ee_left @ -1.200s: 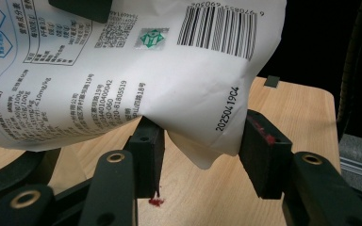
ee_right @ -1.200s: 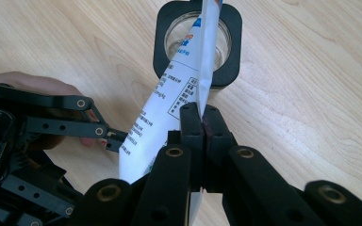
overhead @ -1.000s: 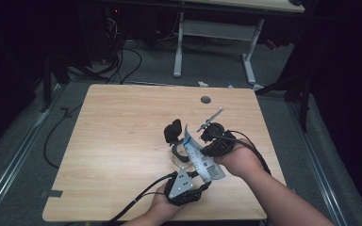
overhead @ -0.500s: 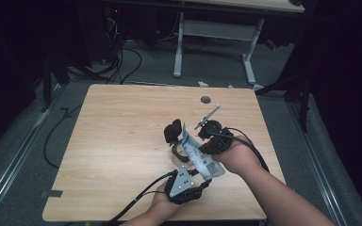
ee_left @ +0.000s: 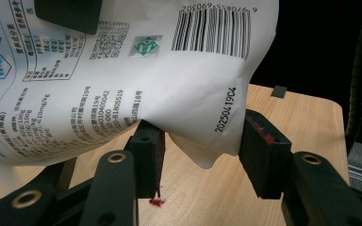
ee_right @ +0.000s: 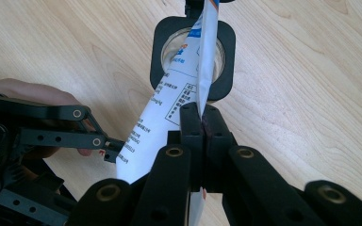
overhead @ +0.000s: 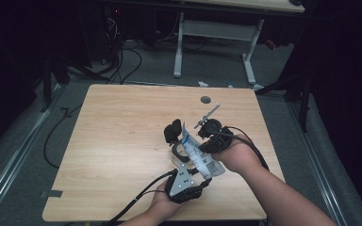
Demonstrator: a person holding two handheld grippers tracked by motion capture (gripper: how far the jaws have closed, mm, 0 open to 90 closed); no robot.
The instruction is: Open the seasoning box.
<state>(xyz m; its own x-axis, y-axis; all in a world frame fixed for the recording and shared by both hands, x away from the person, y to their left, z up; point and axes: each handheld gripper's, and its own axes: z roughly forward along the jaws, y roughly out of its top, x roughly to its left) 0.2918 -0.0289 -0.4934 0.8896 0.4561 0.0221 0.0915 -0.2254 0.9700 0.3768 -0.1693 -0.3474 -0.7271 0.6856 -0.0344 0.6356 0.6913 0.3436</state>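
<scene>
A white printed pouch (overhead: 201,159) with a barcode is held tilted above the wooden table (overhead: 122,141) between both grippers. My right gripper (overhead: 194,145) is shut on the pouch's thin flat edge (ee_right: 202,70), its two pads (ee_right: 192,123) pressed together over it. The pouch's far end hangs over a black rounded-square container (ee_right: 226,56) with a clear inside, which stands on the table (overhead: 173,133). My left gripper (ee_left: 200,150) has its jaws set wide around the puffed lower corner of the pouch (ee_left: 122,80). Both pads (ee_left: 260,150) touch the pouch's sides. A hand holds this gripper (overhead: 194,165) near the table's front edge.
A round cable hole (overhead: 206,99) sits near the table's far edge. Beyond the table stand a white desk frame (overhead: 179,47) and loose cables (overhead: 122,56) on the floor. A black cable (overhead: 136,200) trails from the left gripper over the front edge.
</scene>
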